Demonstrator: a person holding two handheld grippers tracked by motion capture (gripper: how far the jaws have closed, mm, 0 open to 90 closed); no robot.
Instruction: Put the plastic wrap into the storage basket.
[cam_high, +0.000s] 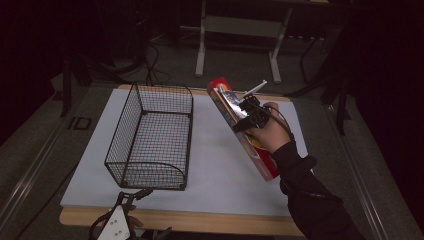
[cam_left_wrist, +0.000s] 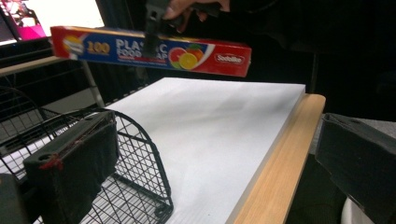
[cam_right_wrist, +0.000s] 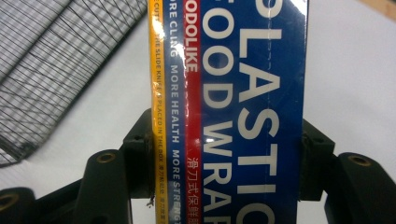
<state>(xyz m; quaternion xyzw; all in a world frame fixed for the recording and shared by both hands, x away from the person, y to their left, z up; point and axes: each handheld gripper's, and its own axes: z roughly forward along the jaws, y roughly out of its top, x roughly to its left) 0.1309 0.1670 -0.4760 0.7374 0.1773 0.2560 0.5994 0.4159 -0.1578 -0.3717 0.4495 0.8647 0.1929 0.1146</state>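
Observation:
A long red and blue box of plastic food wrap (cam_high: 260, 159) hangs tilted in the air over the right part of the white board (cam_high: 220, 165). My right gripper (cam_high: 250, 117) is shut on it around its middle. In the right gripper view both pads (cam_right_wrist: 140, 154) press the box (cam_right_wrist: 247, 93) from its two long sides. The left gripper view shows the same box (cam_left_wrist: 116, 49) held up at the far end of the board. My left gripper (cam_high: 136, 195) rests at the table's front edge, near the basket's corner. Its jaws (cam_left_wrist: 215, 135) stand wide open with nothing between them.
A black wire basket (cam_high: 150, 135) stands on the left half of the board, its near rounded end (cam_left_wrist: 135, 154) close to my left jaw. The board lies on a wooden table (cam_high: 200, 220) with a bare strip along the front. Grey desk legs (cam_high: 237, 30) stand behind the table.

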